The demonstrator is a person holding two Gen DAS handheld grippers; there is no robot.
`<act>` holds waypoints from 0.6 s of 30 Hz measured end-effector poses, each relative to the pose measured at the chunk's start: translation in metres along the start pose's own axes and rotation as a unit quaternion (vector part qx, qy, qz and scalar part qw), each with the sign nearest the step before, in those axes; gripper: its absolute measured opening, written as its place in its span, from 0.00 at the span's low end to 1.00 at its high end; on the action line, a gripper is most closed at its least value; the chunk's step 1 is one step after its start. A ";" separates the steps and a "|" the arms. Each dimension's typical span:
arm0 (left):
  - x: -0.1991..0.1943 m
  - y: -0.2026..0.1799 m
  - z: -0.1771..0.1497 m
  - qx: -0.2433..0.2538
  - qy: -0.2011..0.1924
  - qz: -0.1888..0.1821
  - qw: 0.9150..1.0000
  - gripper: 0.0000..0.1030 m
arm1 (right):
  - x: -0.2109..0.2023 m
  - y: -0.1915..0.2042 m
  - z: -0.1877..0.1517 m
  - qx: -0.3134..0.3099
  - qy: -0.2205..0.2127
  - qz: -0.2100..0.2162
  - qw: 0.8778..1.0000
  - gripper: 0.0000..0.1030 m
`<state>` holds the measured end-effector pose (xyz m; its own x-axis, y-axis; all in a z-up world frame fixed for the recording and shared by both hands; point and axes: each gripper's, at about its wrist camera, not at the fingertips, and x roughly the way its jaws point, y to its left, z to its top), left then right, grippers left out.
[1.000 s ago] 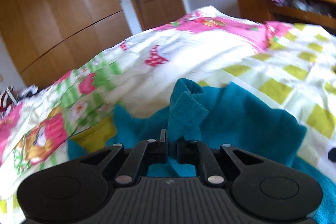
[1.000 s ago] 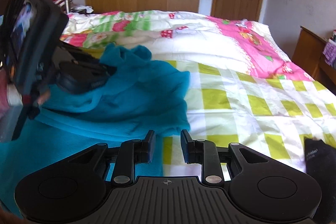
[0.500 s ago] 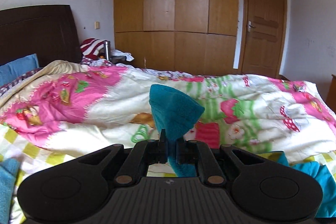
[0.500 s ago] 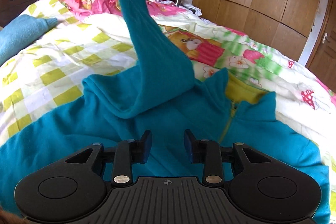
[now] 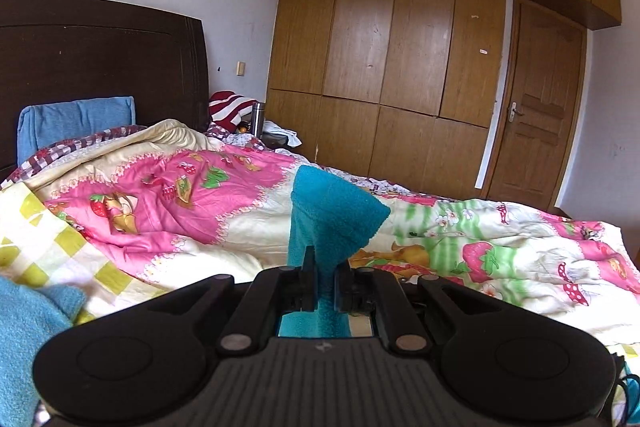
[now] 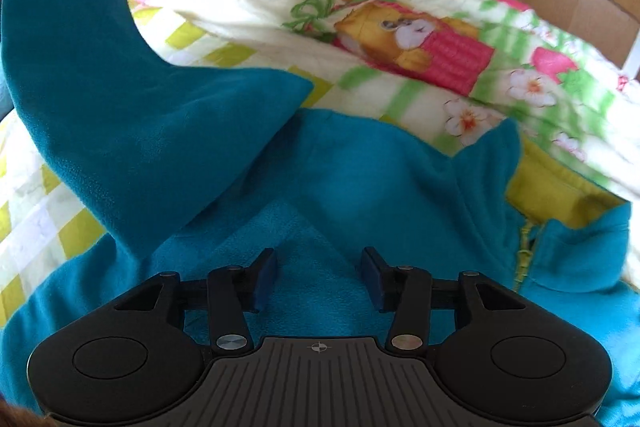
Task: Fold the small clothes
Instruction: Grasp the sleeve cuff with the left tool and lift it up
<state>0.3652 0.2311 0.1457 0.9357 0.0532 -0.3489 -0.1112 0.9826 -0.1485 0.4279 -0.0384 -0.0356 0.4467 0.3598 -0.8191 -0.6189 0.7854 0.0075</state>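
Teal fleece jacket [image 6: 360, 187] — sleeve [image 5: 328, 223] pinched by left jaws | right jaws spread | quilt [image 5: 180, 195] behind

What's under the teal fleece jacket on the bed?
The teal fleece jacket lies on a yellow-checked quilt, which shows at its left edge, with a cartoon-print comforter beyond the collar. Whatever lies directly beneath the jacket's body is covered.
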 end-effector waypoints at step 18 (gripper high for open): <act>-0.014 0.001 0.013 -0.012 -0.035 -0.029 0.999 0.23 | 0.030 -0.008 0.062 0.055 -0.017 -0.024 0.998 0.12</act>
<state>0.3566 0.2342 0.1627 0.9616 0.0088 -0.2742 -0.0630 0.9799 -0.1895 0.4866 -0.0024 -0.0245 0.4964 0.3361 -0.8004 -0.5220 0.8522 0.0341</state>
